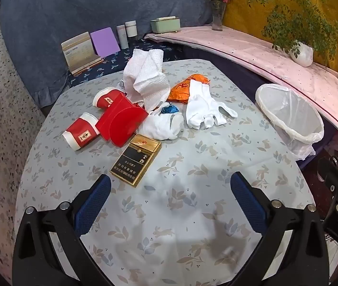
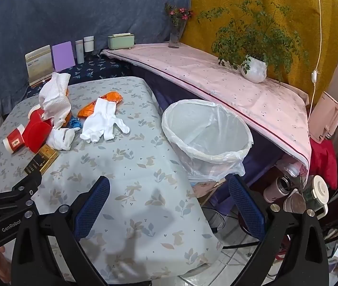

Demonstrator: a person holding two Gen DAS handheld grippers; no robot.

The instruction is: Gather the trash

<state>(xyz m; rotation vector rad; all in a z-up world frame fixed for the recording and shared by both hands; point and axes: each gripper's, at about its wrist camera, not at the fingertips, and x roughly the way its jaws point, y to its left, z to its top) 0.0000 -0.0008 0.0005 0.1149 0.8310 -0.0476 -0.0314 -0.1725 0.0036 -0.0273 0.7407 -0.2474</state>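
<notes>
Trash lies in a heap on the floral table (image 1: 192, 214): two red paper cups (image 1: 82, 133), a red box (image 1: 121, 125), crumpled white paper towel (image 1: 147, 78), an orange wrapper (image 1: 183, 88), white gloves (image 1: 202, 109), a blue scrap (image 1: 170, 109) and a black-and-gold cigarette pack (image 1: 134, 162). A white bin with a plastic liner (image 2: 207, 138) stands off the table's right edge. My left gripper (image 1: 170, 205) hovers open just short of the cigarette pack. My right gripper (image 2: 169, 207) is open over the table's right edge, near the bin, holding nothing.
A pink-covered shelf (image 2: 216, 81) runs behind the bin with a potted plant (image 2: 254, 69), a flower vase (image 2: 176, 35) and a green box (image 2: 121, 40). Cards and jars (image 1: 102, 40) stand behind the table. Flasks and clutter (image 2: 295, 195) sit on the floor at right.
</notes>
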